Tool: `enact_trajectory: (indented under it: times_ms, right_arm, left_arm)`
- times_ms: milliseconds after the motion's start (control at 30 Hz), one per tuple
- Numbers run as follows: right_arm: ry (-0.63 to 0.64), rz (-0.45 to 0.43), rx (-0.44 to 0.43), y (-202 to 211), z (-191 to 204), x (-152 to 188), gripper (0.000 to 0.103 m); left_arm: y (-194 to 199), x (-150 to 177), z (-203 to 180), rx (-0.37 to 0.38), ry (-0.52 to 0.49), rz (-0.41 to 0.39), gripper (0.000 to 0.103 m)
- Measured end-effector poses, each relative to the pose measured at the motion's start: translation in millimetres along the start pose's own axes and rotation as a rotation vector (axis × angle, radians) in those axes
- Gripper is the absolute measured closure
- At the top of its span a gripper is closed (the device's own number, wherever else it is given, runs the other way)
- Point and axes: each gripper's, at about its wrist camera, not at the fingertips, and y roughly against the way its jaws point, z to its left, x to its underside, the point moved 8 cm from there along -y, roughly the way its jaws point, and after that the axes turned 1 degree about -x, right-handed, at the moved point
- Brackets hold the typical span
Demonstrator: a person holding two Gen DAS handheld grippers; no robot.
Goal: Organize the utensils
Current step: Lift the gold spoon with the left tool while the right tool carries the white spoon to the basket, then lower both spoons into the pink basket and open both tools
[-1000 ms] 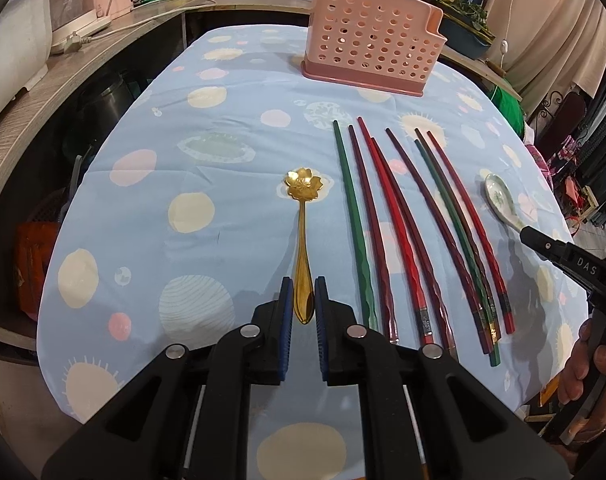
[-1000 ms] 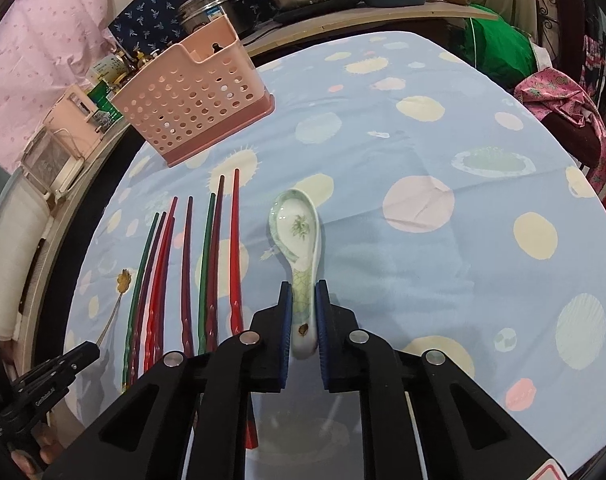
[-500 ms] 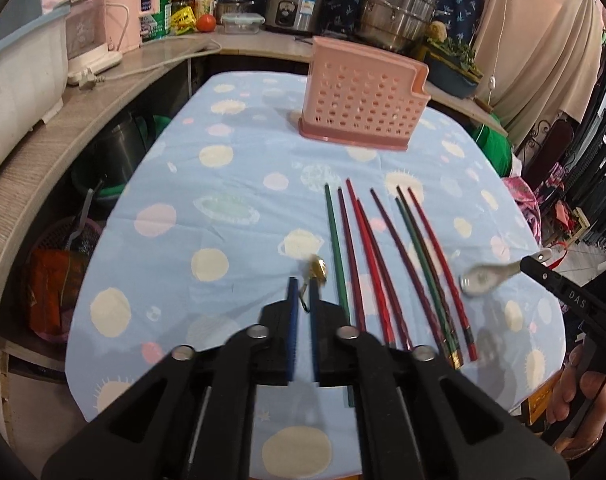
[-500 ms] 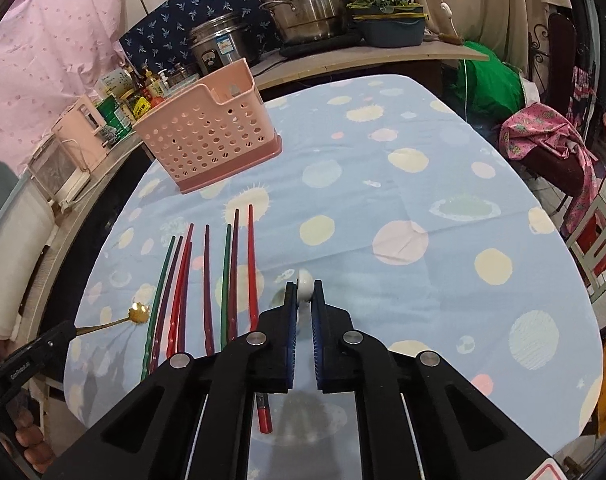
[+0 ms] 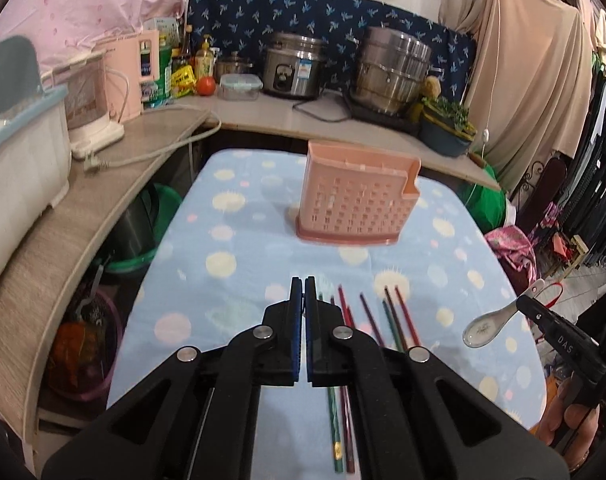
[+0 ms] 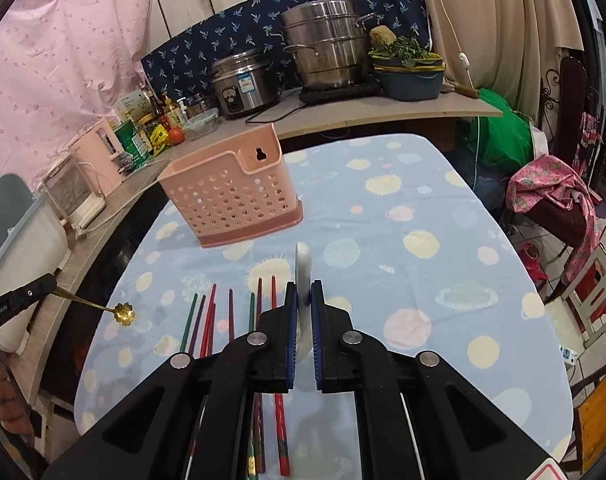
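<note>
Lying ahead toward the table's (image 5: 239,248) far edge, the pink basket (image 5: 357,204) is faced by both claws. The gold spoon (image 6: 123,313) is clamped in the left claw (image 5: 304,300), the white spoon (image 6: 303,276) in the right claw (image 6: 303,300), handle-held, bowls forward.

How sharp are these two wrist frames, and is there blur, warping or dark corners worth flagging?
Left wrist view: the pink basket and the tablecloth look smeared, while the left gripper stays crisp. Right wrist view: sharper, with the basket's holes and the gold spoon clear. Both views: fisheye bends the counter edges, black vignette fills the corners, and the light is soft with faint shadows.
</note>
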Motion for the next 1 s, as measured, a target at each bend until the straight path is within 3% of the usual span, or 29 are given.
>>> enact_trajectory:
  times_ms: [300, 467, 667, 1000]
  right_arm:
    - [0.039, -0.111, -0.029, -34.2, 23.0, -110.1, 0.096]
    - [0.012, -0.113, -0.074, -75.1, 33.4, -153.4, 0.096]
    - [0.026, -0.079, -0.068, -121.4, 41.6, -167.8, 0.096]
    - [0.058, -0.005, -0.036, -178.8, 44.1, -150.0, 0.096]
  left_arm:
    - [-2.2, -118.2, -25.4, 0.000, -0.024, -0.161, 0.102]
    - [-29.2, -163.2, -38.7, -0.012, -0.039, -0.191, 0.102]
    - [-82.0, -171.4, -34.8, -0.023, -0.037, -0.129, 0.102]
    - [-136.0, -154.2, -30.4, -0.023, -0.036, -0.047, 0.102]
